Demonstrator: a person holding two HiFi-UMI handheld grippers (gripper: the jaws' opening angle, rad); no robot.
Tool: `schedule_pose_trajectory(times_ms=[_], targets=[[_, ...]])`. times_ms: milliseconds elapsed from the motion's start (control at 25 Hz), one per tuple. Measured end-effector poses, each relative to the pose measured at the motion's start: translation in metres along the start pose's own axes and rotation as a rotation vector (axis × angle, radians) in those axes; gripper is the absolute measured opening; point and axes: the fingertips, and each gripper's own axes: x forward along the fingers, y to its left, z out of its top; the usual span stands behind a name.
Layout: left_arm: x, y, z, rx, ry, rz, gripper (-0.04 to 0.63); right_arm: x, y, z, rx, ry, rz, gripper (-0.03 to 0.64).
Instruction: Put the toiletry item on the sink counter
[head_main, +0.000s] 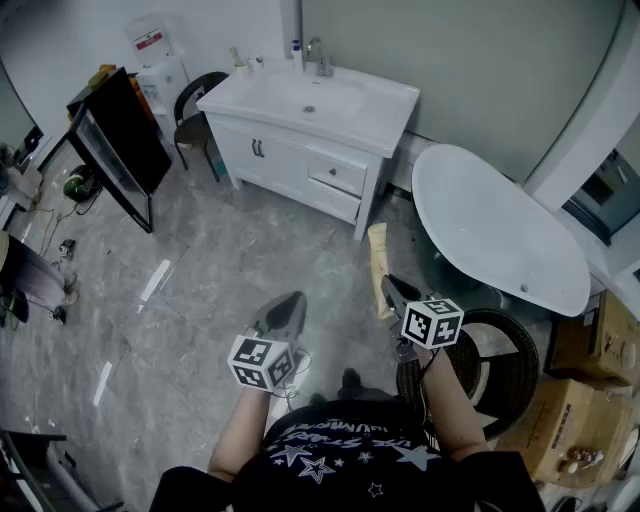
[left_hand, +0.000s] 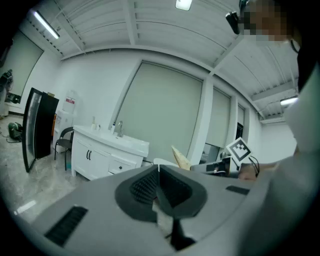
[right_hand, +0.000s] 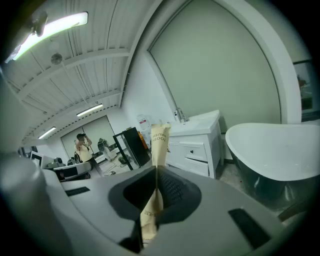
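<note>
Grey stone-look floor (head_main: 200, 270) fills most of my head view. A white bathtub (head_main: 500, 230) stands at the right, with the white sink counter (head_main: 370, 105) beside it to the left, on a cabinet with drawers. A faucet (head_main: 320, 58) sits at the counter's back edge. A black framed panel (head_main: 120, 140) leans at the far left, near a dark chair (head_main: 195, 105).

I note both tongs low in the frame, well short of the counter. The left gripper (head_main: 285, 310) has its jaws pressed together with nothing between them. The right gripper (head_main: 392, 290) is clenched on a tan toothbrush packet (right_hand: 159, 142). The packet stands up out of the jaws and points toward the cabinet, off the counter.
</note>
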Motion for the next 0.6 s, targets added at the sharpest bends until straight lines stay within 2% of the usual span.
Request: schedule_pose_trajectory(times_ms=[600], targets=[[-0.024,0.008,-0.008,-0.006,0.012,0.002,0.02,0.004,0.017,-0.011,-0.033,0.028,0.0,0.023]])
